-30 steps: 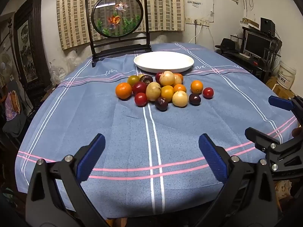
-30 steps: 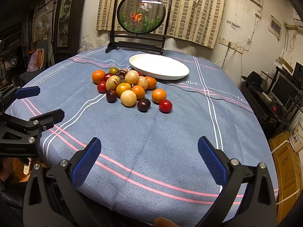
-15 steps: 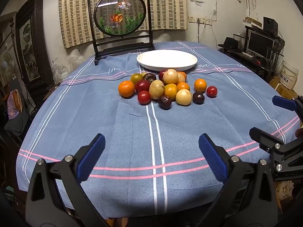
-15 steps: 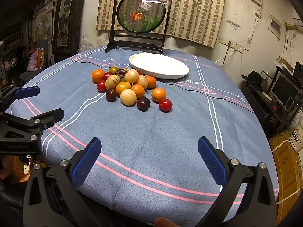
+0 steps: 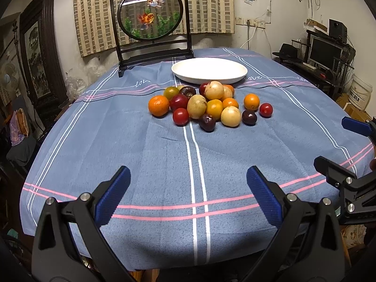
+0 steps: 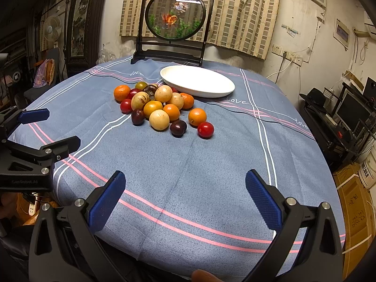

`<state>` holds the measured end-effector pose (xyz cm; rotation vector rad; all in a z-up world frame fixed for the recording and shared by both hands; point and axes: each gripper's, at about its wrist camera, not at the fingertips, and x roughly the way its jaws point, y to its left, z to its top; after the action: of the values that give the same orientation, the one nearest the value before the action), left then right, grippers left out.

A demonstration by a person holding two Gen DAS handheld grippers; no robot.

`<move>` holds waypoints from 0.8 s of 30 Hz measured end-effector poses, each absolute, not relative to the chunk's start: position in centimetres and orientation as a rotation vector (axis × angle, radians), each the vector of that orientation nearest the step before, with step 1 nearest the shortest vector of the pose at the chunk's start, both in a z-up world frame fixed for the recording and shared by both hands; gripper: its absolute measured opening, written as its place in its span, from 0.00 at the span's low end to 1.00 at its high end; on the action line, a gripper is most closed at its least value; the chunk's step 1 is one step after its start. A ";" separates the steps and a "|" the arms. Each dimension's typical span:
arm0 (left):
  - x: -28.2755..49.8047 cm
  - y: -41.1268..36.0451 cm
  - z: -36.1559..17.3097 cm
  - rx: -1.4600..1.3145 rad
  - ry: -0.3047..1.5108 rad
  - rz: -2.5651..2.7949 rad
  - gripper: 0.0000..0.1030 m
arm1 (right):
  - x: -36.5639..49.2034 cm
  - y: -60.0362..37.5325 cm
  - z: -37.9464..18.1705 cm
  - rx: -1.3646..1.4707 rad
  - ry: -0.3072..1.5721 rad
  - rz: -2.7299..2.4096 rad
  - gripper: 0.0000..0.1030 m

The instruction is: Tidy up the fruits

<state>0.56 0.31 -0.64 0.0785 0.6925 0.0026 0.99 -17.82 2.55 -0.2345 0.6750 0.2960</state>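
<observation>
The left tool [image 5: 188,195] hangs over the near edge of the tabletop [image 5: 141,155], its blue-padded fingers spread wide with nothing between them. The right tool [image 6: 185,197] hangs the same way, fingers spread and empty, beside the left one; each shows at the side of the other's view.

Well ahead of both tools, the fruits [image 5: 209,105] lie in a tight heap on the blue striped cloth that covers the tabletop. In the heap are orange citrus, red tomato-like rounds, dark purple ones and pale yellow-beige ones (several touch or lean on one another). From the left tool, a large orange [image 5: 158,105] sits at the heap's left edge and a small red fruit [image 5: 266,110] at its right edge, just apart from the rest. A dark purple fruit [image 5: 207,122] and a pale yellow fruit [image 5: 231,116] lie nearest the tools.

Just beyond the heap stands a white plate [image 5: 178,71], with the farthest fruits close against its near rim. Farther still, at the back of the tabletop, a dark-framed round goldfish screen [image 5: 151,11] stands upright.
</observation>
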 end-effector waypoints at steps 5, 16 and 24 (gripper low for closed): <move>0.5 0.3 -0.7 0.083 0.695 0.004 0.98 | 1.0 -17.8 2.5 -0.235 0.676 0.297 0.99; 0.6 0.3 -0.9 0.081 0.699 0.007 0.98 | 1.0 -17.8 2.6 -0.236 0.677 0.296 0.99; 0.7 0.4 -1.0 0.082 0.700 0.008 0.98 | 1.0 -17.8 2.5 -0.237 0.678 0.295 0.99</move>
<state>0.66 0.39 -0.97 0.0821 0.7000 0.0083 0.96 -17.78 2.55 -0.2369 0.6780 0.2955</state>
